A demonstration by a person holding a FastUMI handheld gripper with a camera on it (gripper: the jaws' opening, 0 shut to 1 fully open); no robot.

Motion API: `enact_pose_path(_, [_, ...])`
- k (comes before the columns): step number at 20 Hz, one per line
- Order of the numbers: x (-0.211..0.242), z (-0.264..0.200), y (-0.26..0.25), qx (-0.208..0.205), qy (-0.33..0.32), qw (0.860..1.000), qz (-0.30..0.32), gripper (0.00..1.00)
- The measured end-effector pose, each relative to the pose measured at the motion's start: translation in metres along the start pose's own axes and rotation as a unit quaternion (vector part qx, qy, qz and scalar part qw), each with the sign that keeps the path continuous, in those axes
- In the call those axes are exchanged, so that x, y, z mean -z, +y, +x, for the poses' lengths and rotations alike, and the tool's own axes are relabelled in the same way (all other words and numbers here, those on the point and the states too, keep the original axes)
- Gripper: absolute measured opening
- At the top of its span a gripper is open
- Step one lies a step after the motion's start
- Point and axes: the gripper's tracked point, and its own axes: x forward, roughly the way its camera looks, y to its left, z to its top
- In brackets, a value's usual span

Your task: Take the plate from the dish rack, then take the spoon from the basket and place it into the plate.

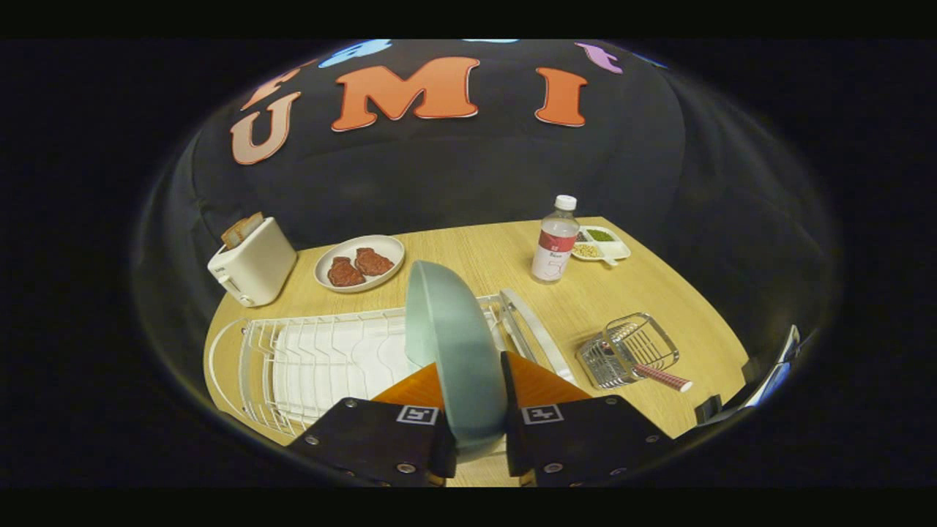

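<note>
The plate (454, 344) is held tight on edge between the gripper (474, 439) fingers, above the dish rack (322, 359). The spoon (659, 376) is left in the basket (629, 350).

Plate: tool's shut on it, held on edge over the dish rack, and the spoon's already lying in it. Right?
Not quite. The gripper view shows the spoon lying in the wire basket, its handle sticking out, not in the plate. The rest holds: the tool is shut on the plate, held on edge over the dish rack.
</note>
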Motion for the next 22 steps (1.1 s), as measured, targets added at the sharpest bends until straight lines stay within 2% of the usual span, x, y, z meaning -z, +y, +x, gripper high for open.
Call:
enact_pose_path(5, [-0.01, -0.009, -0.007, 0.02, -0.016, 1.0, -0.006, 0.27])
enact_pose_path(11, [-0.018, -0.033, -0.027, 0.0, -0.033, 0.999, 0.036, 0.27])
enact_pose_path(15, [-0.009, -0.062, -0.036, -0.046, -0.032, 0.996, 0.071, 0.27])
enact_pose_path(22, [0.03, -0.118, -0.048, -0.14, -0.03, 0.982, 0.12, 0.27])
